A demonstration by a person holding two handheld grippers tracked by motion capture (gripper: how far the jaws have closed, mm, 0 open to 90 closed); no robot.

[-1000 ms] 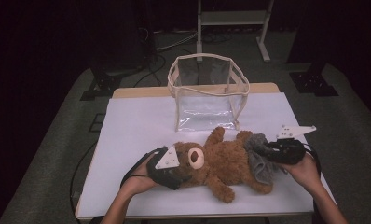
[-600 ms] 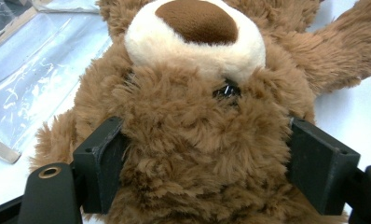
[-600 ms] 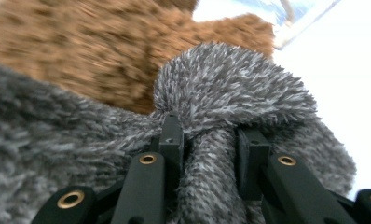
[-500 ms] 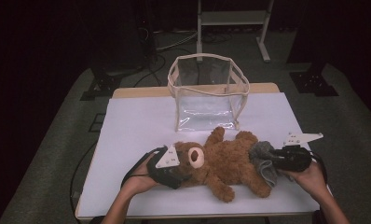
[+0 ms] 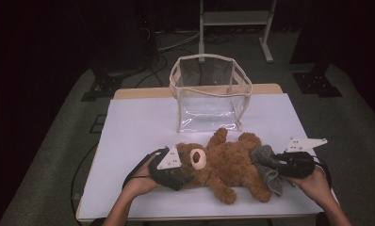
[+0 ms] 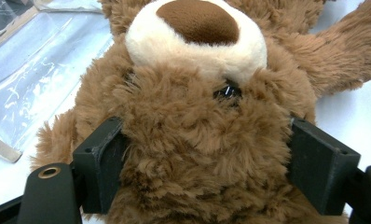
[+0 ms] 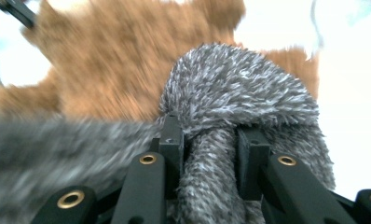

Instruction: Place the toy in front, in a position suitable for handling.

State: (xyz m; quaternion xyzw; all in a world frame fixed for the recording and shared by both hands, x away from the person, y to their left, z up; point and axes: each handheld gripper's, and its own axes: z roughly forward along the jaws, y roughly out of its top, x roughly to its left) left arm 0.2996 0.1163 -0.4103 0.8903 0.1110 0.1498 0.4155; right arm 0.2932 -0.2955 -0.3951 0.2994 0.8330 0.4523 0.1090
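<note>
In the high view, a brown plush teddy bear (image 5: 228, 165) lies on its back on the white surface (image 5: 138, 132), its long axis running left to right, head to the left. The left claw (image 5: 169, 168) holds the head. The right claw (image 5: 282, 165) meets a grey fuzzy cloth (image 5: 266, 165) at the bear's legs. A clear plastic bag with beige trim (image 5: 209, 92) stands open just beyond, on the far side.

The left gripper view shows the jaws wide apart, pressing both sides of the furry head.

The right gripper view shows the jaws nearly closed, pinching a fold of the grey cloth; the bear behind is blurred.
</note>
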